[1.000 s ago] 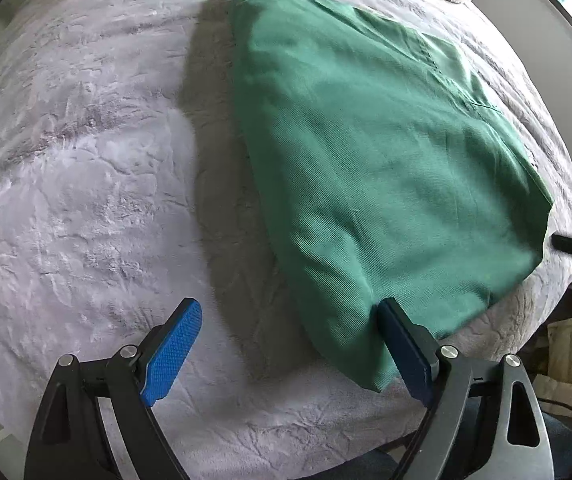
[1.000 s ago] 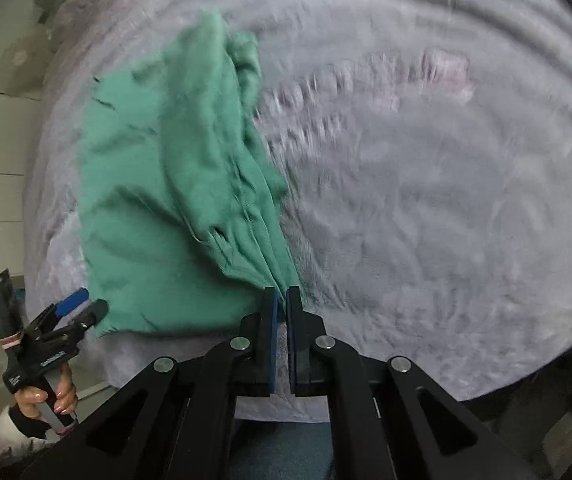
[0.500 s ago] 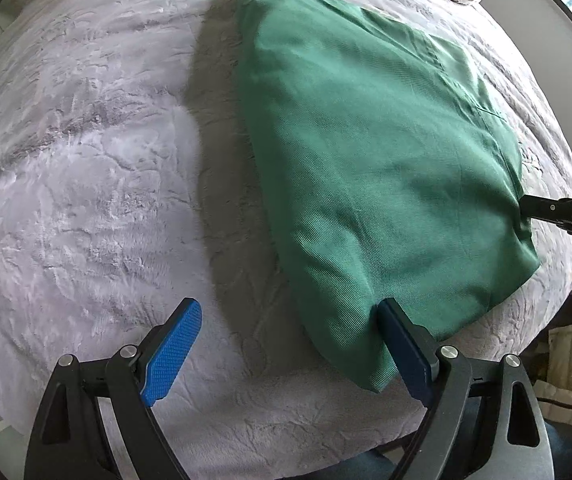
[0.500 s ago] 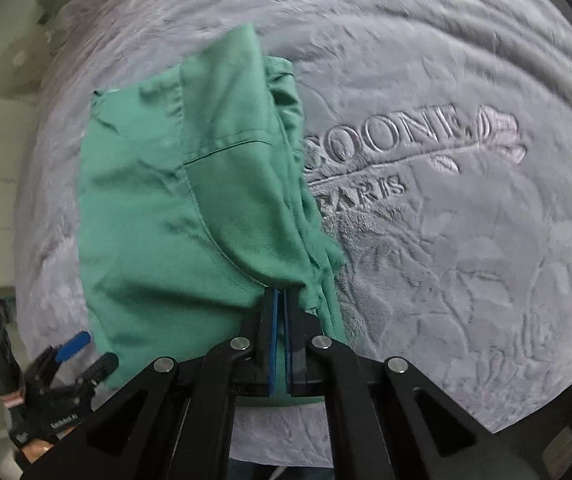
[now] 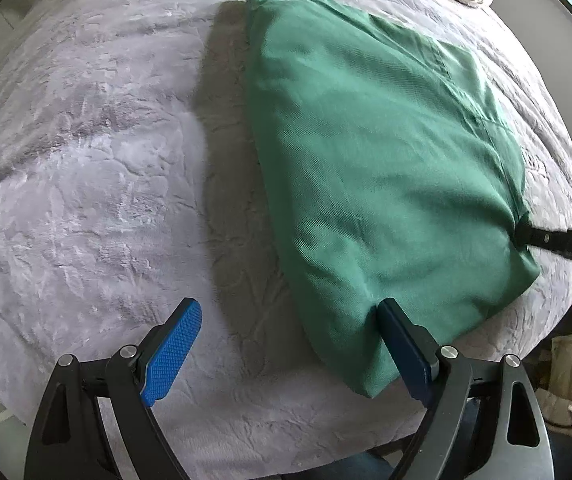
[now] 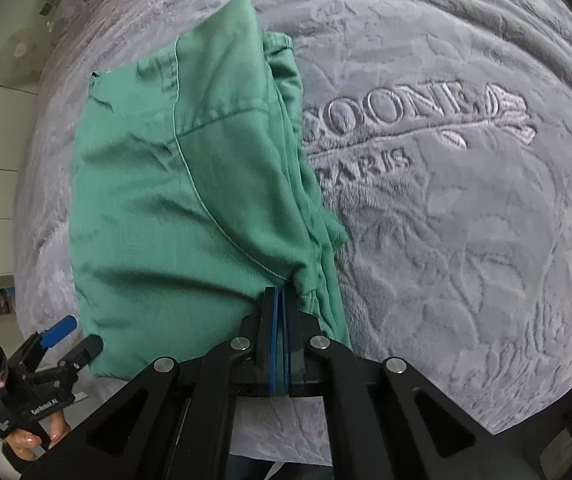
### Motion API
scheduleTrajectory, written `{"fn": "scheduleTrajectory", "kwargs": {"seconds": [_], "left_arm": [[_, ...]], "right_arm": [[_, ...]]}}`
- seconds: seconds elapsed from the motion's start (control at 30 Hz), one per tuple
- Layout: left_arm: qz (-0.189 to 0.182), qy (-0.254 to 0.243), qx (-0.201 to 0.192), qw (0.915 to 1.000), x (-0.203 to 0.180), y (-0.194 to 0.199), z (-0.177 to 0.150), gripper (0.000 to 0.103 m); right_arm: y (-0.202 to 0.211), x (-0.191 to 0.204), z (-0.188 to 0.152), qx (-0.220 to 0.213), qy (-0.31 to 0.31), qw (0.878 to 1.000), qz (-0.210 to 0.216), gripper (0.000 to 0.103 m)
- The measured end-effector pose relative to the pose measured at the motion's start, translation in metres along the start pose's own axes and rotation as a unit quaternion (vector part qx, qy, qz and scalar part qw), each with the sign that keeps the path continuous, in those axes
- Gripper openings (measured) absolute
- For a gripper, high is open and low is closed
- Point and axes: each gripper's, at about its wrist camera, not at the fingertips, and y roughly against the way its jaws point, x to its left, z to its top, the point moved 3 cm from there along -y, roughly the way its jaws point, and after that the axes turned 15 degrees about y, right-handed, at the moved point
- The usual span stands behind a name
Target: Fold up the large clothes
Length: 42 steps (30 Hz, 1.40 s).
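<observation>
On the grey embossed bedspread, the green garment lies folded; the right hand-held gripper is clamped on its 6 o'clock edge, the left hand-held gripper gapes empty, so release and smoothing likely follow.

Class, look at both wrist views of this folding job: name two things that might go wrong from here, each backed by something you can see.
1. The right gripper is shut on a bunched edge of the green garment; pulling may drag several layers and undo the fold.
2. The left gripper is open, gripping nothing, one finger at the cloth's edge, so the near corner could slide on the plush grey blanket.
</observation>
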Motion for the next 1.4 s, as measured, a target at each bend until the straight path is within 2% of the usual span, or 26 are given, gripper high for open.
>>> {"fn": "scheduleTrajectory", "kwargs": {"seconds": [0.23, 0.43, 0.47, 0.5, 0.57, 0.7, 0.8, 1.13, 1.4], "left_arm": [[0.003, 0.013, -0.013, 0.9998, 0.002, 0.006, 0.014, 0.090], [0.003, 0.014, -0.012, 0.9998, 0.001, 0.005, 0.015, 0.090], [0.004, 0.014, -0.012, 0.9998, -0.001, 0.005, 0.015, 0.093], [0.004, 0.014, -0.011, 0.9998, -0.002, 0.006, 0.016, 0.101], [0.007, 0.017, -0.015, 0.9997, -0.006, 0.007, 0.016, 0.103], [0.011, 0.018, -0.017, 0.9996, -0.008, 0.007, 0.020, 0.103], [0.014, 0.020, -0.019, 0.9995, -0.009, 0.007, 0.021, 0.103], [0.028, 0.031, -0.019, 0.9989, -0.002, 0.006, 0.017, 0.103], [0.060, 0.034, -0.016, 0.9975, 0.007, 0.012, 0.022, 0.103]], "right_arm": [[0.006, 0.000, 0.001, 0.001, -0.006, 1.000, 0.017, 0.000], [0.043, 0.012, 0.017, -0.060, 0.019, 0.998, 0.019, 0.005], [0.045, 0.011, 0.023, -0.067, 0.018, 0.998, 0.015, 0.005], [0.045, 0.010, 0.029, -0.068, 0.017, 0.997, 0.012, 0.005], [0.038, 0.008, 0.039, -0.060, 0.011, 0.998, 0.007, 0.005], [-0.002, -0.003, 0.045, -0.003, 0.012, 1.000, -0.018, 0.005], [-0.015, -0.010, 0.045, 0.009, 0.008, 1.000, -0.023, 0.005], [0.024, -0.010, 0.036, -0.008, 0.005, 1.000, -0.016, 0.005], [0.039, 0.003, 0.023, -0.013, 0.007, 0.999, -0.029, 0.005]]}}
